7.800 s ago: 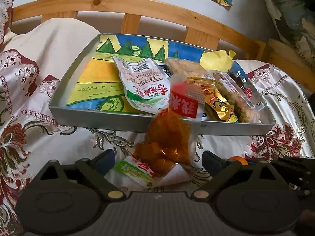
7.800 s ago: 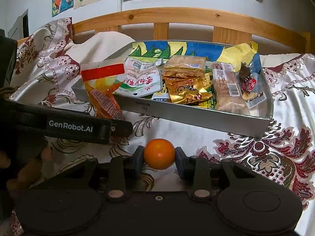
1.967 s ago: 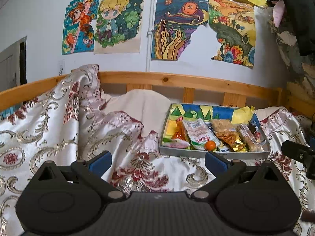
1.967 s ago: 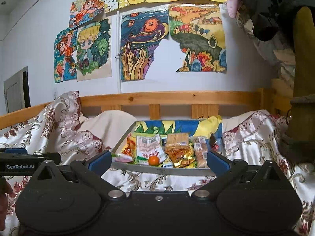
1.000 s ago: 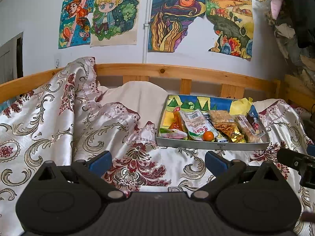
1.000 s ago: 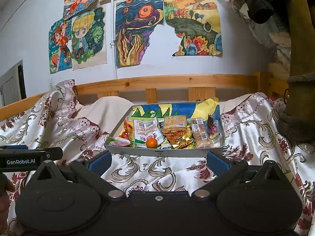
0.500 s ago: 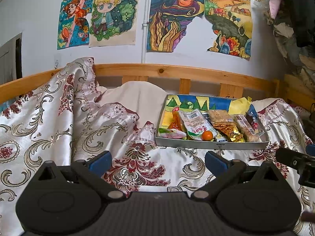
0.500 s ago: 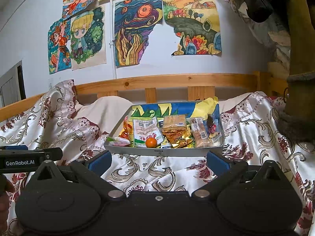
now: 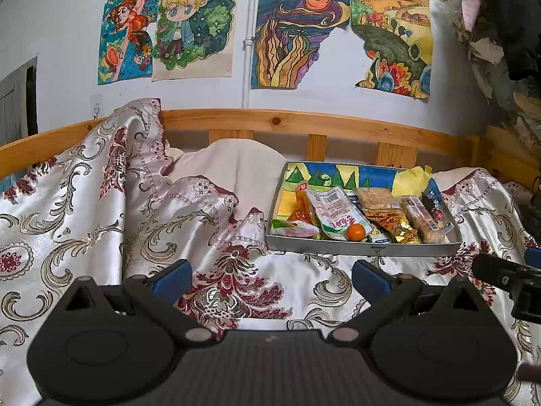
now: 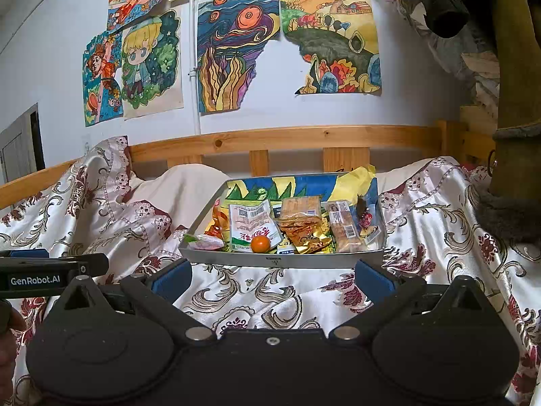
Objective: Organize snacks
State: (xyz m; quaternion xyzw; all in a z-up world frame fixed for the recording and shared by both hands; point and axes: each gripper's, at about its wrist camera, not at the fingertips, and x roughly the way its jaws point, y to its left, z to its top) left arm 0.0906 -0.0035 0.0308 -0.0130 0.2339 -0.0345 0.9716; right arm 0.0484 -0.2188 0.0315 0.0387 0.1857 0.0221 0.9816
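Bed [image 10: 304,291], floral cover. Metal tray [image 10: 280,261] near headboard rail holds snack packets: white-green packet [image 10: 252,225], gold packet [image 10: 309,238], bar [image 10: 343,228]. Tangerine [image 10: 260,244] at tray's front wall. Left hand-held gripper [image 9: 270,277], right hand-held gripper [image 10: 272,277]: both spread, holding nothing.

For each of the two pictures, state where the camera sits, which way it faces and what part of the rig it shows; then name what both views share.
Left wrist: on the left gripper, facing the bed; open fingers, and the other gripper at the right edge.
Right wrist: on the right gripper, facing the tray head-on; open fingers, the left gripper at the left edge.
Shared: tray, orange, wall drawings.
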